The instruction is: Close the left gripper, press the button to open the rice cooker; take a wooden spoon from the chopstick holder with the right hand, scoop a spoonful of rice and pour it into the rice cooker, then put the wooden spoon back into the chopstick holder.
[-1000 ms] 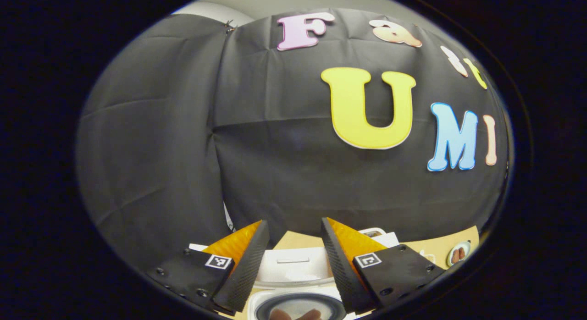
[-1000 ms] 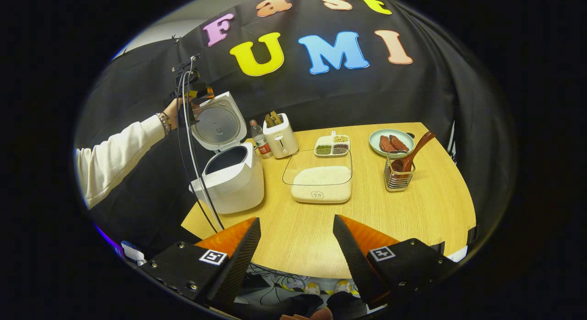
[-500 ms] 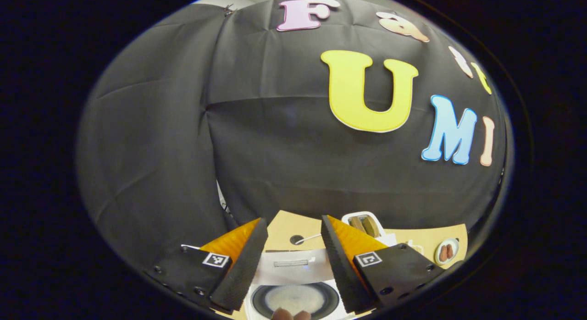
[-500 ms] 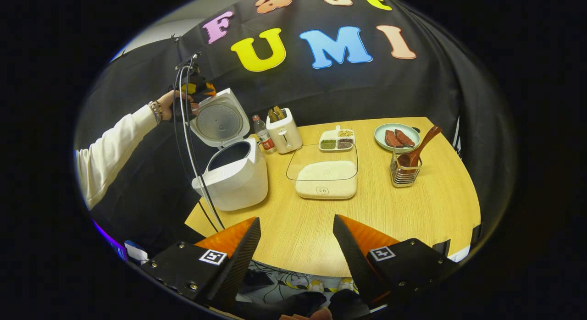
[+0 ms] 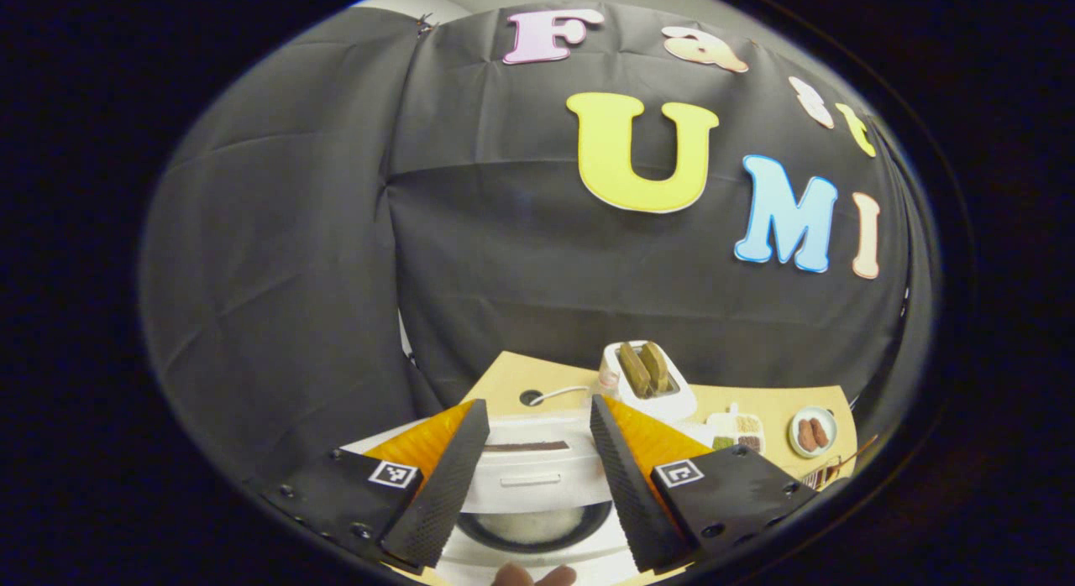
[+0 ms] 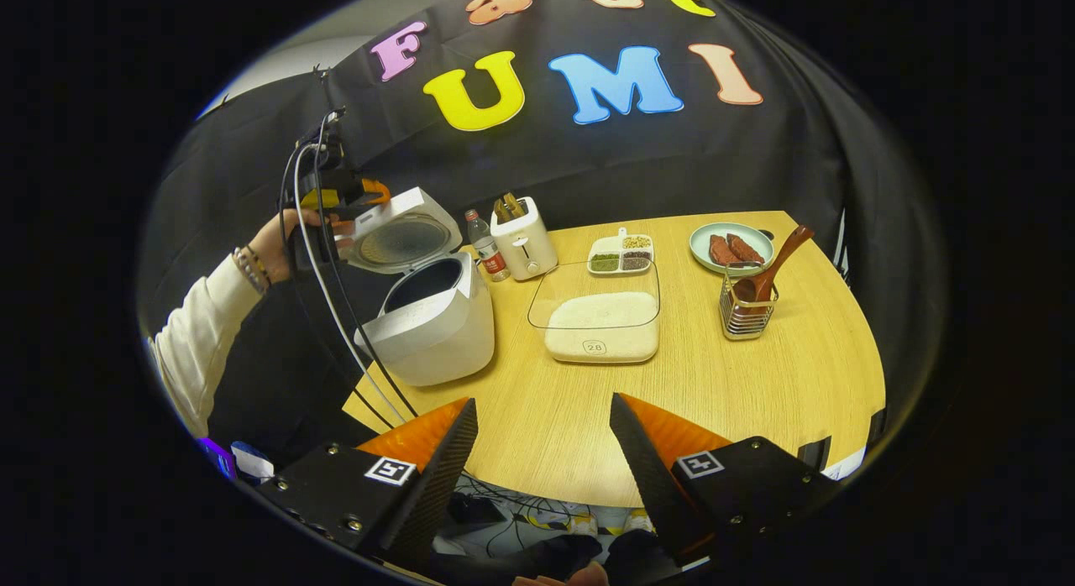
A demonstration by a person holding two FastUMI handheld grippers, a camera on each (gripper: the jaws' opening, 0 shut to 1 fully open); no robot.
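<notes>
With the rice cooker [image 6: 432, 317] lid up and my left gripper [image 5: 533, 464] wide-jawed behind it, I judge the spoon step next — my right gripper [image 6: 542, 460], jaws wide, must reach the wooden spoon [image 6: 773, 263] in the chopstick holder [image 6: 747, 313], far right of the cooker.

Even, soft overhead light, faint shadows on the table [image 6: 756, 384]; sharp centres, strong fisheye bending toward dim edges.

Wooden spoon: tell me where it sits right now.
In the right gripper view the wooden spoon stands in the chopstick holder at the table's right, just in front of the plate.
</notes>
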